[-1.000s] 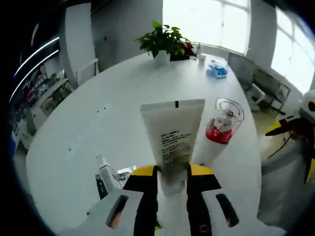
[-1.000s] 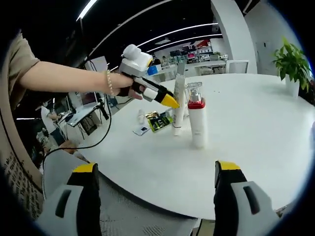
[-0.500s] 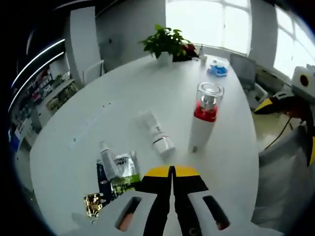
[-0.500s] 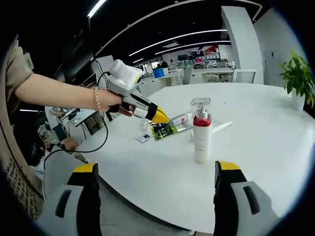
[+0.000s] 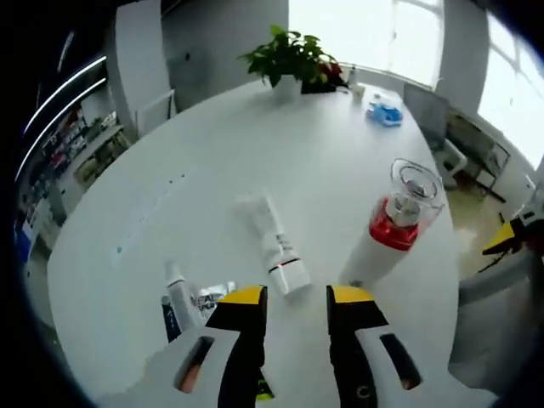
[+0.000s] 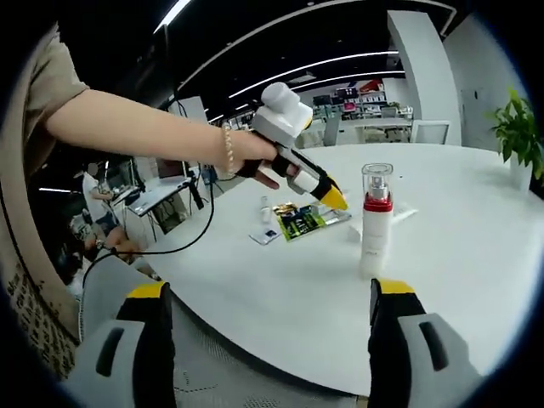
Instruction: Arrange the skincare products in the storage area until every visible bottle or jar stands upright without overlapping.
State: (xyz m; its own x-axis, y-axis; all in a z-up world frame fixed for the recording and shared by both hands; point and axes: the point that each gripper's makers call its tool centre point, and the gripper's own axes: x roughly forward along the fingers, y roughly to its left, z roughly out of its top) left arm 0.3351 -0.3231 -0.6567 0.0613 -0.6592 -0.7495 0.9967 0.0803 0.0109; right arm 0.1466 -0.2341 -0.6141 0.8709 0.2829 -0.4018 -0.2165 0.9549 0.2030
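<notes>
The left tool (image 5: 295, 297), jaws spread and empty, hovers just short of the white tube (image 5: 276, 246) lying flat on the tabletop (image 5: 170, 204); the right tool (image 6: 268, 293) is spread too.

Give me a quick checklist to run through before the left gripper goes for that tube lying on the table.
1. Left gripper open and empty: ok, jaws apart with nothing between them.
2. White tube upright: not ok, it lies flat on the table.
3. Tube lined up ahead of the jaws: ok, its capped end sits just beyond the tips.
4. Pump bottle upright: ok, it stands to the tube's right, apart from it.
5. Small bottle beside the packets: cannot tell if it stands straight.
6. Right gripper out of the way: ok, open, at the table edge.
</notes>
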